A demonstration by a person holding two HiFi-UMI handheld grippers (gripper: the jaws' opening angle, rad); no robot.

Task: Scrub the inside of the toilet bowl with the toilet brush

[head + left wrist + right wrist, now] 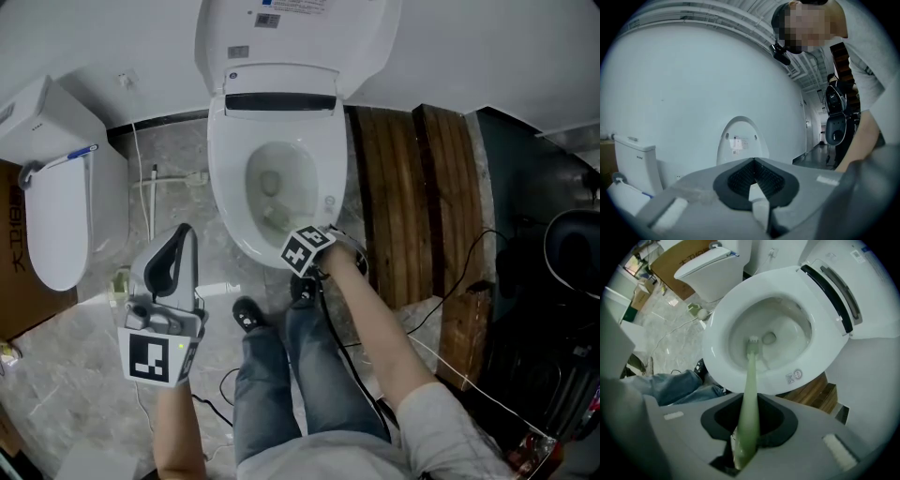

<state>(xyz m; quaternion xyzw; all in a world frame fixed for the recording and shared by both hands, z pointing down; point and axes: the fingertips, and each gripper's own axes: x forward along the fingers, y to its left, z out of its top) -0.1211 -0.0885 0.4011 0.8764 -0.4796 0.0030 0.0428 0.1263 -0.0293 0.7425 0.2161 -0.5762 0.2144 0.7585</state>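
Observation:
The white toilet bowl (236,192) stands open with its lid up, and a little water lies at the bottom. A pale green toilet brush (750,390) runs from my right gripper (747,439) down into the bowl (813,341). Its bristle head (753,344) rests against the near inner wall, beside the drain. In the head view the right gripper (298,242) hovers over the bowl's front rim, shut on the brush handle. My left gripper (185,231) is held to the left of the toilet, pointing up, jaws shut and empty. In its own view the left gripper (753,160) faces the wall and the raised lid (740,143).
A second toilet (56,197) stands at the left, with cables on the marble floor between the two. Dark wooden planks (422,206) lie right of the bowl. The person's jeans legs (291,375) and a black shoe (246,314) are just before the bowl. A cardboard box (679,258) stands behind the second toilet.

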